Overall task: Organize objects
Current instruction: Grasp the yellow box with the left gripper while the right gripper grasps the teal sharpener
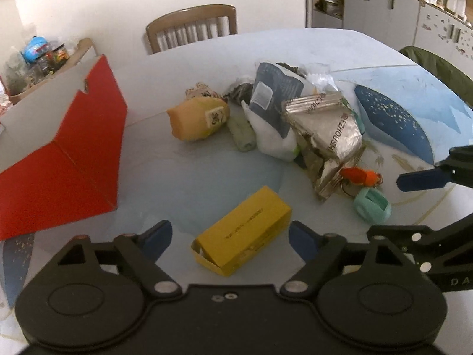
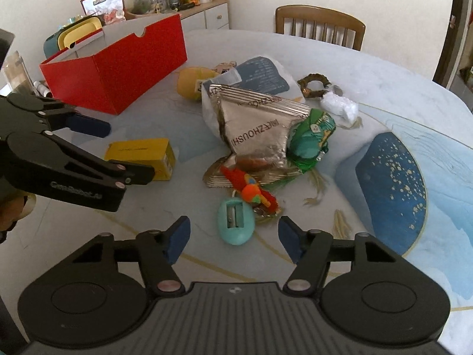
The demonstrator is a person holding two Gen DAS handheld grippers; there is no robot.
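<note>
Both grippers gape: left gripper (image 1: 230, 238) straddles the yellow box (image 1: 242, 233); only the right wrist view shows the green packet (image 2: 312, 139) at two o'clock of the right gripper (image 2: 233, 236).

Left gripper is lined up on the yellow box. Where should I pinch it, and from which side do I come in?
Grip the yellow box across its two long side faces, near mid-length. It lies flat on the table, nothing touching it, and sits between the open left gripper fingers, so probably come straight down and forward from the near side. Avoid the near end: its flap looks open and would likely crush.
</note>
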